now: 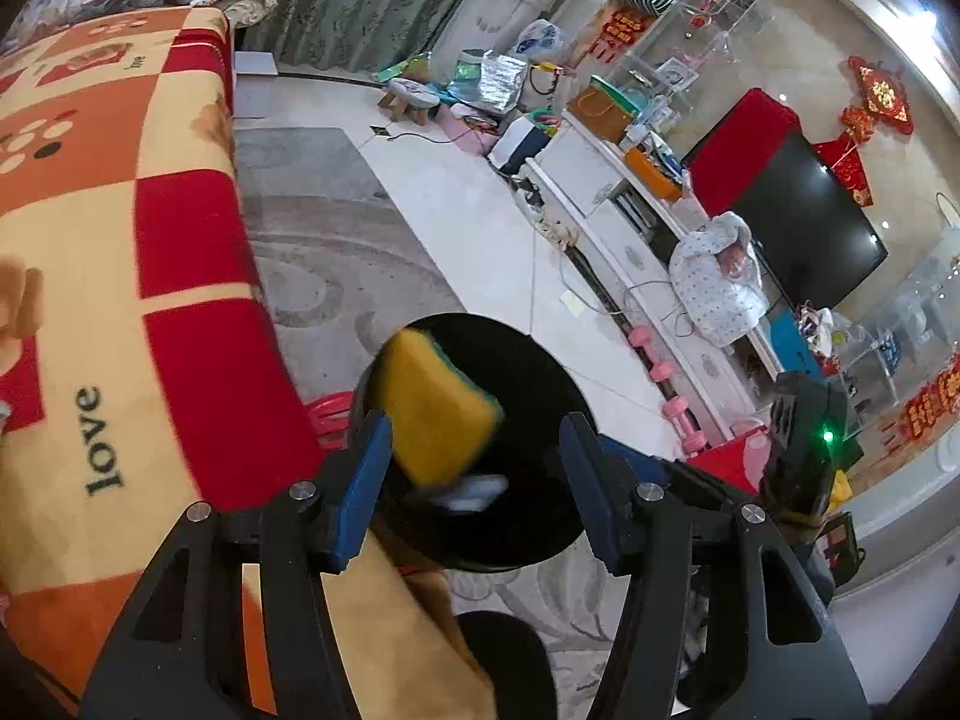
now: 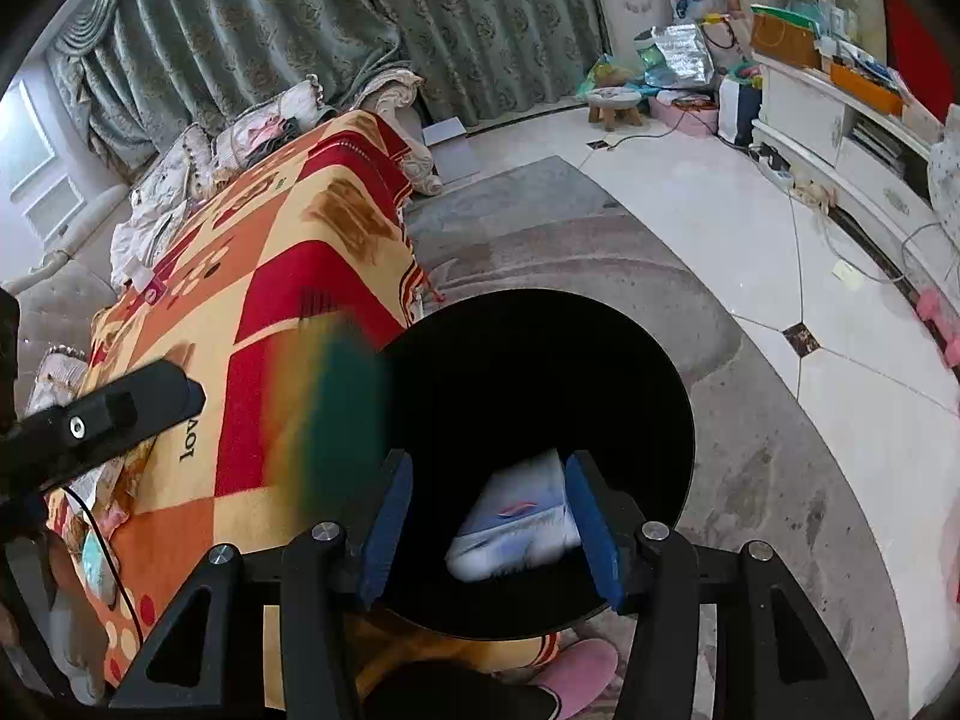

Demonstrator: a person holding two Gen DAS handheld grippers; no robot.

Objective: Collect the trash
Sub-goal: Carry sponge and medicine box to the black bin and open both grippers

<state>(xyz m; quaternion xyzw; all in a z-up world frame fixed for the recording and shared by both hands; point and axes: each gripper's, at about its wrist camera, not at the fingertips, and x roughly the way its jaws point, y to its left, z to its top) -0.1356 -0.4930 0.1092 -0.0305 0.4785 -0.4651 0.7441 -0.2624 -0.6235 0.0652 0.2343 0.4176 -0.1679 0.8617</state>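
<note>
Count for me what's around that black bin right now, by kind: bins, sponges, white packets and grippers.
black bin: 1
yellow-and-green sponge: 1
white packet: 1
grippers, the left gripper and the right gripper: 2
Total: 5

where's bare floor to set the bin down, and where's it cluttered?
Free: the grey rug between the blanket-covered sofa and the white tile floor, and the tile itself up to the TV cabinet. Crowded: bags and a small stool by the curtain, plus cables and pink dumbbells along the cabinet base.
</note>
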